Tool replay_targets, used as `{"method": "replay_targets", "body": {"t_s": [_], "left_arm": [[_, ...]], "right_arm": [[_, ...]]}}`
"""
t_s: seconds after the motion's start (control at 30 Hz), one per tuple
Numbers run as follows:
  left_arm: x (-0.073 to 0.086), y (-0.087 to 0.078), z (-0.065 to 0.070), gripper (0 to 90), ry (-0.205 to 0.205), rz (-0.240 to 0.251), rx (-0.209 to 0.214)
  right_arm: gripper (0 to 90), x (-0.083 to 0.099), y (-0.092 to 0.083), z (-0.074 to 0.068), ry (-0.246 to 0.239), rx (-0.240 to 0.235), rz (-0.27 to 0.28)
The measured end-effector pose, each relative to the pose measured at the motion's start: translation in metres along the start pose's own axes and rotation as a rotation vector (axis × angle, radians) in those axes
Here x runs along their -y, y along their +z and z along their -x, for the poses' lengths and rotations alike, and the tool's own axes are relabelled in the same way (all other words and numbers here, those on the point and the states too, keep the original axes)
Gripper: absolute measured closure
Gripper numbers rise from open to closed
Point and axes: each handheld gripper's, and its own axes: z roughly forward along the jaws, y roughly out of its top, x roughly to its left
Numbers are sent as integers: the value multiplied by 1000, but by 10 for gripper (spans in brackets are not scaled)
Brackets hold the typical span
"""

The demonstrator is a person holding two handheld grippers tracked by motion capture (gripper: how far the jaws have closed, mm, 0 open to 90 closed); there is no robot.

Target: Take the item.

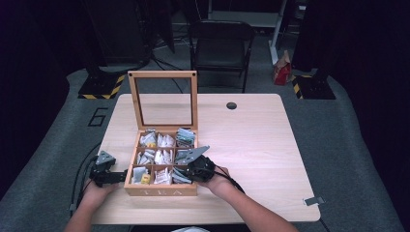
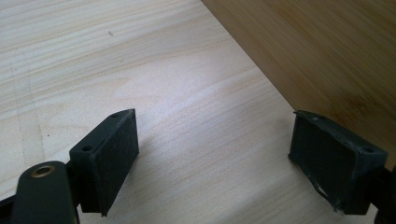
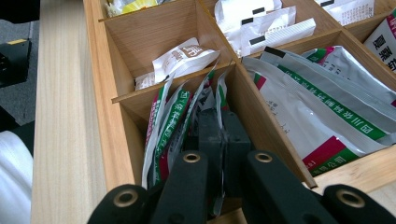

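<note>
Apparently right gripper (image 3: 223, 140) fingers pinch sachet (image 3: 219, 100).

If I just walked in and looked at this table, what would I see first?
First you'd spot the wooden tea box near the front of the table, its glass lid standing open and its compartments full of packets. The right gripper is dipped into the front right compartment, shut on a green-and-white packet. The left gripper waits open on the table beside the box's left wall.
</note>
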Motion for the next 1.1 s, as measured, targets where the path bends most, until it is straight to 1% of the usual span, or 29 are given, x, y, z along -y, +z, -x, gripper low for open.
{"method": "replay_targets", "body": {"t_s": [0.27, 0.37, 0.5, 0.63, 0.7, 0.77, 0.8, 0.9, 0.97, 1.0, 1.1], "left_arm": [[0, 0, 0, 152, 0, 0, 0], [0, 0, 0, 152, 0, -1, 0], [0, 0, 0, 152, 0, 0, 0], [0, 0, 0, 152, 0, 0, 0], [0, 0, 0, 152, 0, 0, 0], [0, 0, 0, 152, 0, 0, 0], [0, 0, 0, 152, 0, 0, 0], [0, 0, 0, 152, 0, -1, 0], [0, 0, 0, 152, 0, 0, 0], [0, 0, 0, 152, 0, 0, 0], [0, 0, 0, 152, 0, -1, 0]], "right_arm": [[899, -1, -2, 0, -4, -2, -1], [899, -3, -4, 0, -3, -2, 17], [899, -7, -10, 1, 12, -10, 33], [899, -13, -17, 1, 3, -14, 56], [899, -16, -21, 2, -10, -19, 66], [899, -19, -24, 1, -8, -18, 72], [898, -20, -26, 2, -17, -16, 77], [898, -23, -31, 1, -1, -15, 88], [898, -25, -34, 3, -14, -21, 102], [898, -26, -36, 1, 5, -19, 100], [898, -28, -41, 1, -5, -22, 113]]}}
